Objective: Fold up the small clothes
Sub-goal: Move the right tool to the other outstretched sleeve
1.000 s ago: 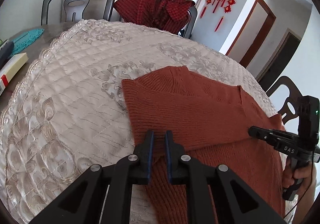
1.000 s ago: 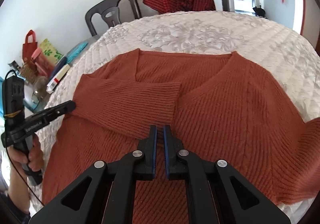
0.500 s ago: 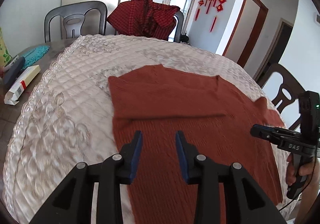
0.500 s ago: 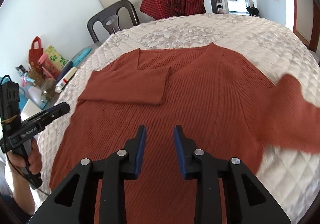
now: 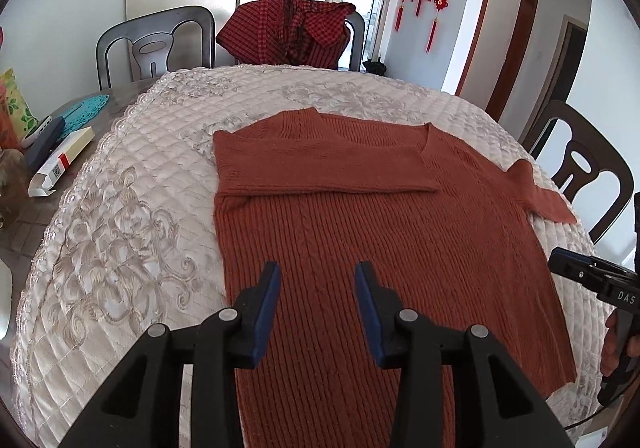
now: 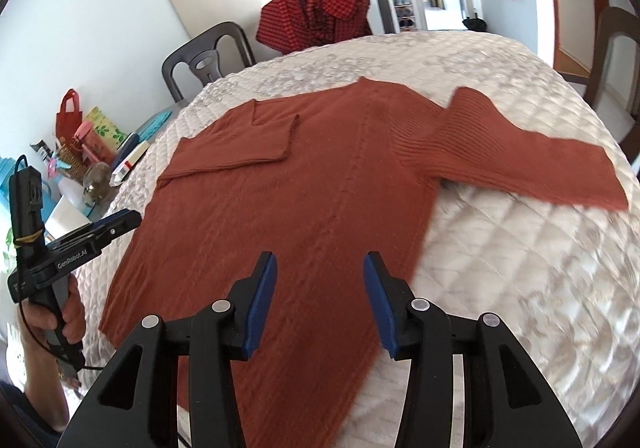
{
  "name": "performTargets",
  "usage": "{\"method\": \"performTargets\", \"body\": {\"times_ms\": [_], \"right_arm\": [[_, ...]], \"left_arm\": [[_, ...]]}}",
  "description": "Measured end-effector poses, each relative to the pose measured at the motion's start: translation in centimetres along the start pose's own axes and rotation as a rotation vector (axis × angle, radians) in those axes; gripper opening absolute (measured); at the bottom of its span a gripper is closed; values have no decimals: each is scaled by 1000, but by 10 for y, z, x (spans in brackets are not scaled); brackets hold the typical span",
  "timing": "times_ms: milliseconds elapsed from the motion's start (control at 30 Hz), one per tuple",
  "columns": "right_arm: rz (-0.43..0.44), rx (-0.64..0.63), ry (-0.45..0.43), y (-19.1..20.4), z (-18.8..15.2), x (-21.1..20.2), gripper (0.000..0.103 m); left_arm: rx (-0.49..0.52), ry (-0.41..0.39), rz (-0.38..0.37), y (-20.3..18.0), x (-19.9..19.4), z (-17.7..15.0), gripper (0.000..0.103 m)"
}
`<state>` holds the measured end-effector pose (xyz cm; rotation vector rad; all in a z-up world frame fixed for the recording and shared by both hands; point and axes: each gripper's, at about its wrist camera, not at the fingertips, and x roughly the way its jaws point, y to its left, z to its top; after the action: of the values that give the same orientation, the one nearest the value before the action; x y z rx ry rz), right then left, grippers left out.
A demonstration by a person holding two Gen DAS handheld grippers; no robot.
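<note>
Two handheld tools hang over a rust-red knitted sweater [image 5: 372, 232] spread flat on a quilted cream cover [image 5: 120, 208] on the desk. Seen from its own camera, the left tool [image 5: 316, 290] has its blue-padded jaws parted and opening, nothing between them, above the sweater's lower body near the left hem edge. The right tool [image 6: 320, 282] (jaws likewise opening, with nothing in them) hovers above the lower right part of the sweater, close to its side edge. One sleeve [image 5: 320, 172] lies folded across the sweater's chest, just below the neckline; the other sleeve [image 6: 532, 152] stretches out flat on the cover to the sweater's right. A hand [image 6: 60, 320] grips the left tool's handle, left of the sweater. Beyond the sweater's collar, a red checked garment [image 5: 288, 28] hangs over a chair back at the desk's far side. Left of the sweater, past the cover's lace edge, a white carton [image 5: 60, 162] and a teal mat [image 5: 86, 112] sit on the bare desk.
</note>
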<state>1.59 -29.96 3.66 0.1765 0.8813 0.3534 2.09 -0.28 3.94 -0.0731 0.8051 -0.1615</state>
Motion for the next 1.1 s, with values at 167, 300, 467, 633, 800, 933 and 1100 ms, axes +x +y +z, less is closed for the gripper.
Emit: {"method": "performTargets", "body": {"times_ms": [167, 300, 467, 633, 800, 933, 1100], "right_arm": [[-1, 18, 0, -5, -3, -1, 46], [-9, 25, 2, -9, -3, -1, 46], [-30, 48, -8, -19, -1, -2, 46], [-82, 105, -32, -41, 4, -6, 46], [-189, 202, -61, -79, 10, -15, 46], [-246, 293, -84, -111, 11, -24, 46], [-251, 434, -103, -146, 9, -30, 46]], "left_arm": [[6, 7, 7, -3, 1, -2, 43], [18, 7, 8, -6, 4, -1, 45], [36, 1, 11, -9, 11, 6, 47], [35, 6, 19, -5, 24, 14, 47], [17, 19, 26, 3, 35, 17, 47], [17, 49, 24, 4, 43, 12, 47], [20, 57, 17, 4, 45, 10, 50]]}}
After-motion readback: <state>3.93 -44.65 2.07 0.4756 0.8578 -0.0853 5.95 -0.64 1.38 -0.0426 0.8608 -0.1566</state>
